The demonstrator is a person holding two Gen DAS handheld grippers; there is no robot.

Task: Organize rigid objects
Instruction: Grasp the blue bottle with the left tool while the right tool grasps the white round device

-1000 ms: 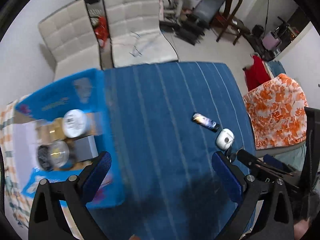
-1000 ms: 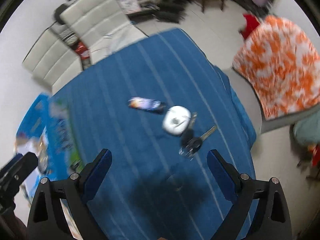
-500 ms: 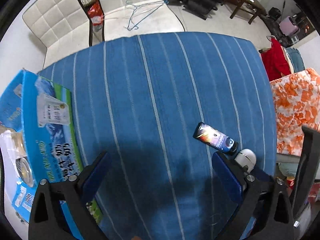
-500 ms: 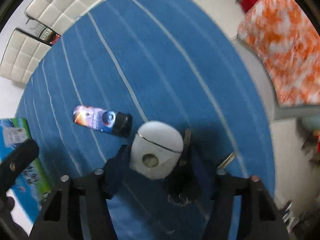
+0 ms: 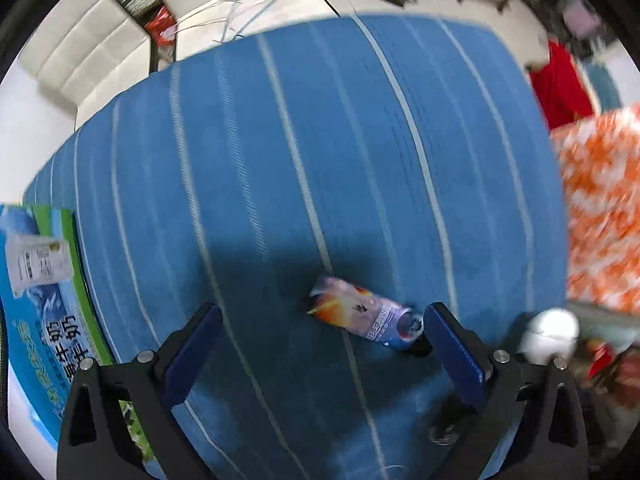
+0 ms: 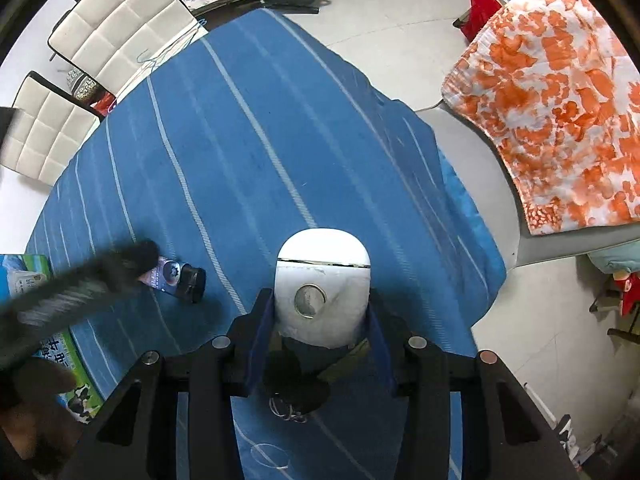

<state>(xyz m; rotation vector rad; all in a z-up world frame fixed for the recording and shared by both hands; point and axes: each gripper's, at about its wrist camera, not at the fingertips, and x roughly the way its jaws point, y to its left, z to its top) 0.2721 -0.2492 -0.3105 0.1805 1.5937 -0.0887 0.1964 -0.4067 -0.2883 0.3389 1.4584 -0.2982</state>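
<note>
Left wrist: box, Chinese lettering.

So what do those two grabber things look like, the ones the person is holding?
Both look alike. The left gripper has a black angular frame with round silver screw heads, and each finger wears a flat dark-blue pad. The right gripper is built the same: black arms, silver and one coppery screw head, blue pads on the inner faces. No cables or markings show.

Left hand-held gripper agape, right clamped.
</note>
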